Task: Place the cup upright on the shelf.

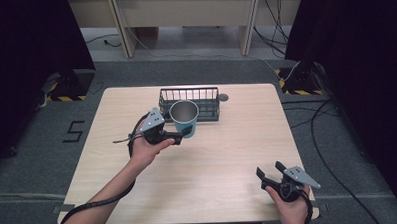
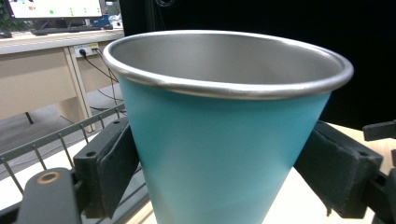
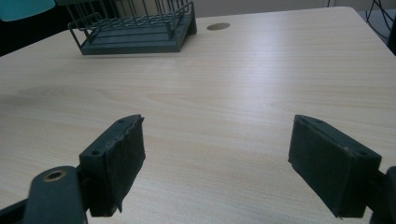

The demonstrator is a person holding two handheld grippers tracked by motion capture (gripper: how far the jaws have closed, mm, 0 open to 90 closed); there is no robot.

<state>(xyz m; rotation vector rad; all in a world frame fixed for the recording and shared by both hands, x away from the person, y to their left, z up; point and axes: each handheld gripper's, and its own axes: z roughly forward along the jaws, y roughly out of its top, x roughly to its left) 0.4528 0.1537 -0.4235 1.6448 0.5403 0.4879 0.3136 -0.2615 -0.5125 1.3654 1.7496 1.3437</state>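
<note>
The left gripper (image 1: 180, 134) clamps a teal metal cup (image 1: 184, 118), one jaw pad pressed to each side of the cup wall. The cup stands upright, raised off the wooden table (image 1: 204, 182), just in front of the wire basket (image 1: 206, 98). The interior of the cup, bare steel under a rolled rim, is empty as far as it is seen in the left gripper view (image 2: 224, 140). The basket (image 3: 135, 28) sits at the far centre of the table and holds nothing. The right gripper (image 1: 271, 170) rests low at the near right of the table, jaws spread wide with nothing between them (image 3: 217, 163).
</note>
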